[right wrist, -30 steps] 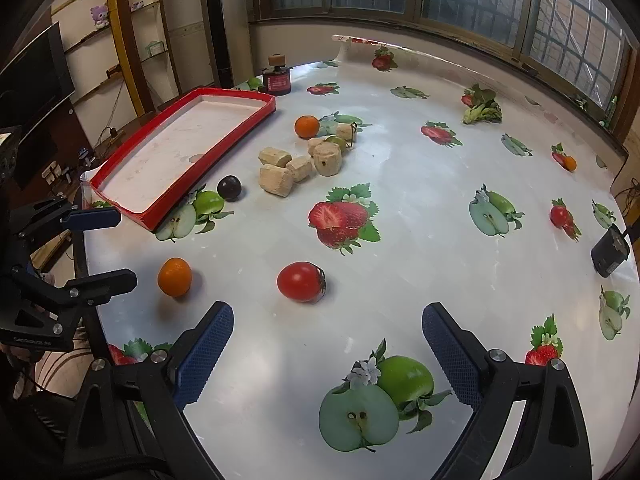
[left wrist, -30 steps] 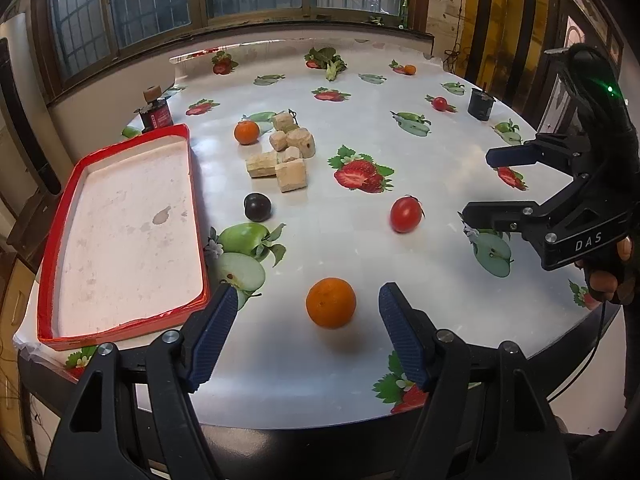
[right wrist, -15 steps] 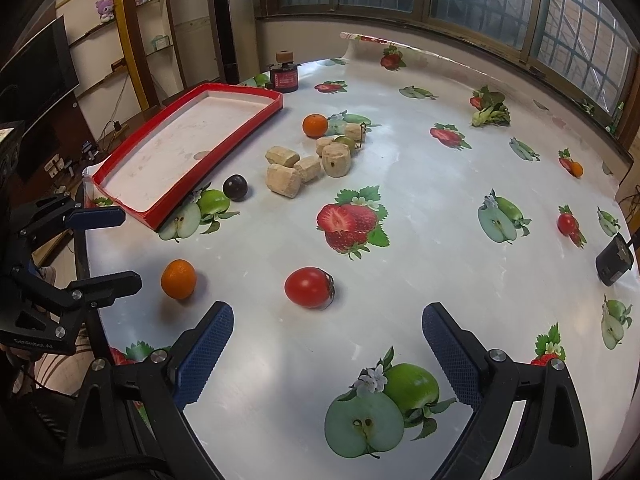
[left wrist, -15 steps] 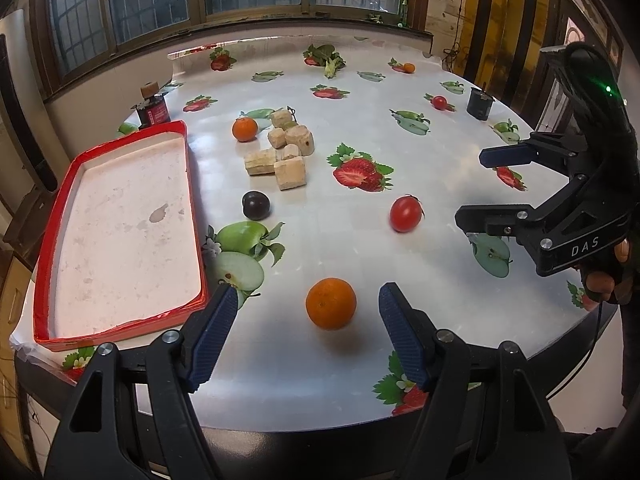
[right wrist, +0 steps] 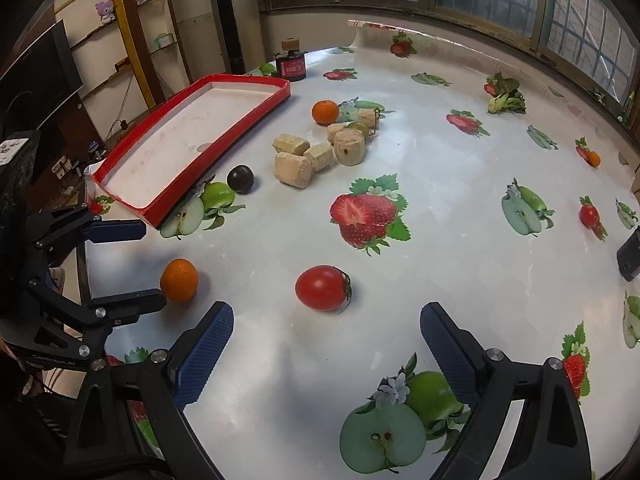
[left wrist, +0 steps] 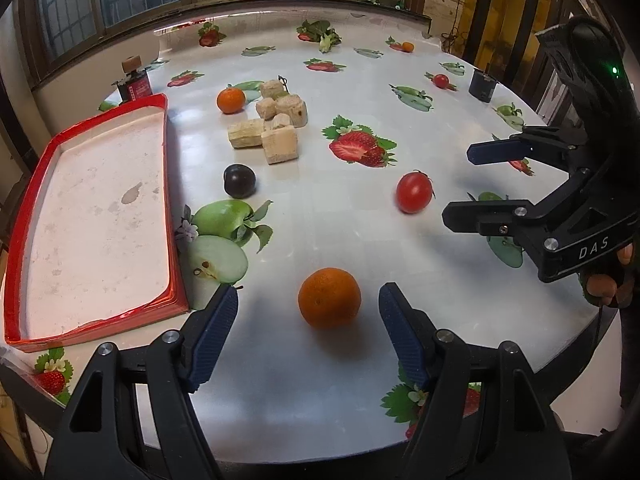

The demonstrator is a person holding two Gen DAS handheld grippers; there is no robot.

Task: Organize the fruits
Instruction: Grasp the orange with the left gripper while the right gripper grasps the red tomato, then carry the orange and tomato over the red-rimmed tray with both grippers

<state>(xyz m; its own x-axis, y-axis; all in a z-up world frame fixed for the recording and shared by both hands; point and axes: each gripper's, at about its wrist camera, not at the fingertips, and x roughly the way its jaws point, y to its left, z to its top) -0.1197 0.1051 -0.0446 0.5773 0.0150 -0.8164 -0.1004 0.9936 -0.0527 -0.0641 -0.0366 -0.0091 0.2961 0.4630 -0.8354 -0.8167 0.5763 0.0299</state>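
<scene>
A: Where does the left gripper [left wrist: 308, 316] stand?

B: At the near edge of the surface [left wrist: 440, 128], its fingers spread wide apart, with the near orange [left wrist: 329, 298] sitting between the fingertips, touching neither.

A: And the right gripper [right wrist: 326, 338]?

B: Its fingers are also wide apart and hold nothing. The tomato [right wrist: 322, 287] lies just ahead of them, nearer the left finger.

A: What about the other fruit?

B: A dark plum [left wrist: 239, 181] rests just beside the long right side of the red tray [left wrist: 170, 184], apart from it. A second orange [left wrist: 231, 100] lies farther in, next to a cluster of pale cork-like chunks [left wrist: 280, 145].

A: Is anything in the tray?

B: Only its stained white floor shows. The tray runs along the left edge of the surface, and a small dark bottle [left wrist: 135, 81] with a cork stopper stands beyond its far end.
</scene>
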